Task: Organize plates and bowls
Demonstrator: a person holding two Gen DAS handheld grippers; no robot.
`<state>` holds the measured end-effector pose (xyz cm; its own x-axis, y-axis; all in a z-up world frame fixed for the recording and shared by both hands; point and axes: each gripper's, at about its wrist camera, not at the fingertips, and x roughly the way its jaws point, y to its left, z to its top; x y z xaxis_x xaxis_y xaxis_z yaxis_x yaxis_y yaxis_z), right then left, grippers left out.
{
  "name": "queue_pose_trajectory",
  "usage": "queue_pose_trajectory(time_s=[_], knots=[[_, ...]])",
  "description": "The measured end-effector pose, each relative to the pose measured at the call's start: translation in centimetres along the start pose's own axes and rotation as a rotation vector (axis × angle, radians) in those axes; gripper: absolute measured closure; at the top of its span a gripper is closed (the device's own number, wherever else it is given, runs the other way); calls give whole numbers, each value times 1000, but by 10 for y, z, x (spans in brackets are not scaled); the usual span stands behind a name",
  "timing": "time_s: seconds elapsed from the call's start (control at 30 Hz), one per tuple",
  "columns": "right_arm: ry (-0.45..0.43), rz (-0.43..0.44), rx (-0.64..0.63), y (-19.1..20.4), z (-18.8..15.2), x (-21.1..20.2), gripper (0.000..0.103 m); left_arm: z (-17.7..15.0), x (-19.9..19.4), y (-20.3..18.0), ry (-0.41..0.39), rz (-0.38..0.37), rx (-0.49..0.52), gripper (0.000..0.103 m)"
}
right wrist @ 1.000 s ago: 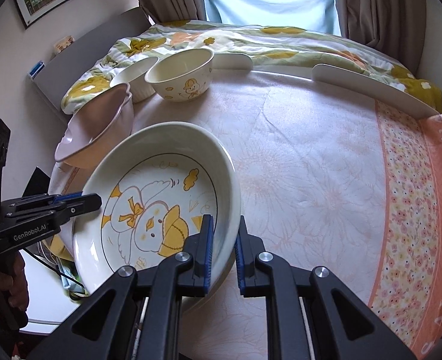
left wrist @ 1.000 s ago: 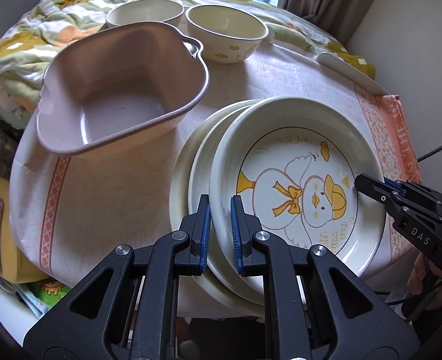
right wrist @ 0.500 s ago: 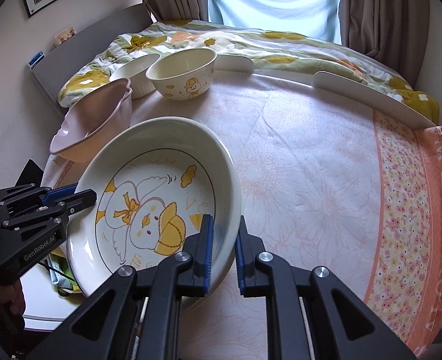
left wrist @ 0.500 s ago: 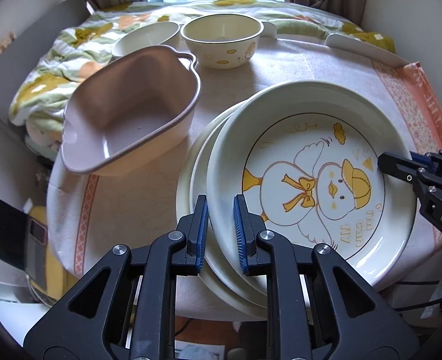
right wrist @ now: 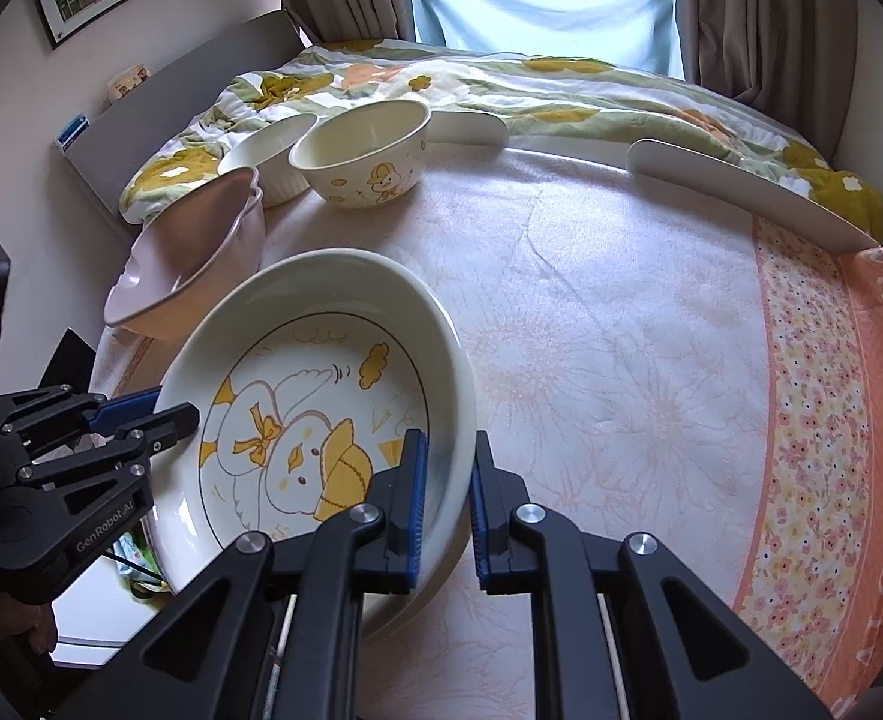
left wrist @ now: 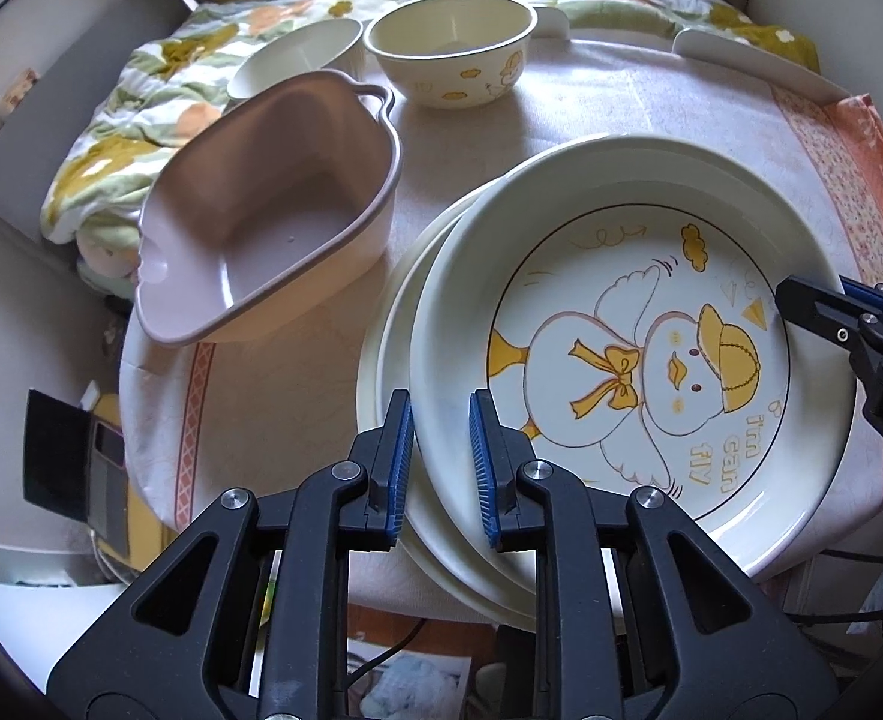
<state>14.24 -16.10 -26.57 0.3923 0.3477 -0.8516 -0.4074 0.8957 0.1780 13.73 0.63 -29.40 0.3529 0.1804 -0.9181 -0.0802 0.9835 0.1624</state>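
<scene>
A cream plate with a yellow duck drawing (left wrist: 621, 354) lies over a stack of two plain cream plates (left wrist: 387, 360) at the table's near left edge. My left gripper (left wrist: 438, 468) straddles the duck plate's near rim. Its jaws stand slightly apart and the pads no longer pinch the rim. My right gripper (right wrist: 444, 492) is shut on the opposite rim of the duck plate (right wrist: 315, 420) and keeps that side a little raised. Each gripper appears in the other's view: the right gripper (left wrist: 813, 306) at the plate's right, the left gripper (right wrist: 159, 414) at its left.
A pink basin (left wrist: 261, 210) stands left of the plates. Behind it are a duck-printed bowl (left wrist: 450, 48) and a white bowl (left wrist: 297, 54). The flowered tablecloth (right wrist: 621, 360) stretches bare to the right. White edge guards (right wrist: 741, 180) and bedding border the far side.
My left gripper tipped further down and its jaws parted slightly around the rim. The duck plate settled closer over the stack. The right gripper stayed put, still clamped.
</scene>
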Motion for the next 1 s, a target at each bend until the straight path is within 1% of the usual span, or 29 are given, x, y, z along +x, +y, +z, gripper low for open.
queue_pose_trajectory(time_s=[0.1, 0.23, 0.4, 0.7, 0.9, 0.93, 1.0], knots=[[3, 12, 4, -1, 4, -1, 91, 2, 1, -4, 16, 34, 19, 85], [10, 25, 7, -1, 5, -2, 91, 3, 2, -13, 32, 102, 66, 85], [10, 33, 11, -2, 5, -2, 91, 5, 2, -13, 39, 112, 70, 85], [11, 20, 0, -1, 5, 0, 91, 3, 3, -23, 28, 186, 118, 84], [24, 16, 0, 1, 5, 3, 91, 0, 4, -30, 15, 272, 175, 84], [29, 16, 1, 1, 4, 4, 91, 1, 4, -29, 13, 279, 174, 84], [27, 23, 4, 1, 4, 4, 91, 1, 4, -23, 19, 254, 156, 84]])
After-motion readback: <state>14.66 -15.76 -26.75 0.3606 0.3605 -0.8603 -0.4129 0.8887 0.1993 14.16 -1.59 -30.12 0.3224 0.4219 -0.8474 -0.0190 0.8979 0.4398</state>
